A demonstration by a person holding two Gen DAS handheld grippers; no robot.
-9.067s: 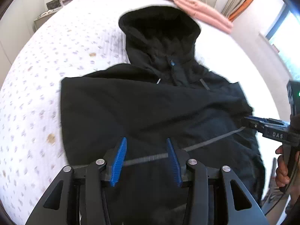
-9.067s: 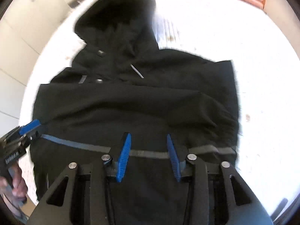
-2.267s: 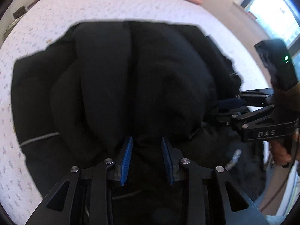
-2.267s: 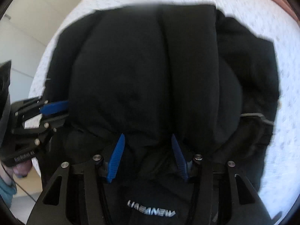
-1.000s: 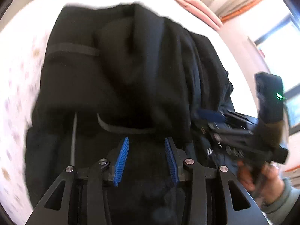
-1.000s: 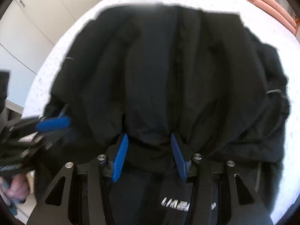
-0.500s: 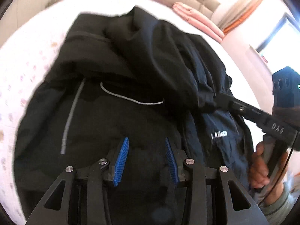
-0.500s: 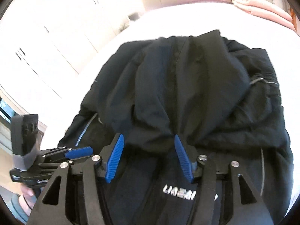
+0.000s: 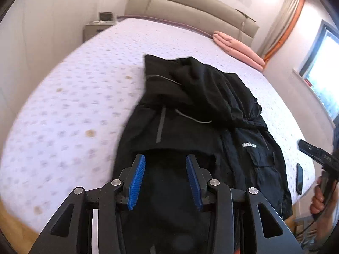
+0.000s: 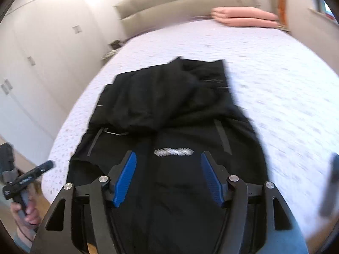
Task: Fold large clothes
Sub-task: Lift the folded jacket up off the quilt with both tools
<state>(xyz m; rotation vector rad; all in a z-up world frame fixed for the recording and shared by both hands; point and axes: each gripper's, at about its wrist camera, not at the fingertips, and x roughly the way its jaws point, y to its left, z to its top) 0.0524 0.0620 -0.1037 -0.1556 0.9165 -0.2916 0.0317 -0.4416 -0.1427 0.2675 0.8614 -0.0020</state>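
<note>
A black hooded jacket [image 9: 197, 114] lay partly folded on a wide bed [image 9: 70, 110], near the foot edge and toward the window side, its hood and upper part doubled back over the body so that a small white logo [image 9: 249, 145] showed on the chest. The bed's mattress cover was white with a faint speckled print and a few small brownish marks. A padded beige headboard [image 9: 180, 6] ran along the far wall, with a folded pink blanket [image 9: 237, 48] lying on the mattress just in front of it. A small nightstand [image 9: 97, 26] stood beside the head of the bed, white wardrobe doors [image 10: 38, 63] lined one wall, and a window [image 9: 324, 67] with an orange-edged curtain [image 9: 281, 21] lit the other side. A dark phone [image 9: 299, 177] rested on the mattress close to the jacket's edge. The left gripper [image 9: 165, 175] hovered above the jacket's near end, its blue-padded fingers [image 9: 136, 178] spread apart and holding nothing. The right gripper [image 10: 168, 180] likewise hung over the jacket with its fingers [image 10: 125, 180] spread wide and empty. Both views were somewhat blurred.
</note>
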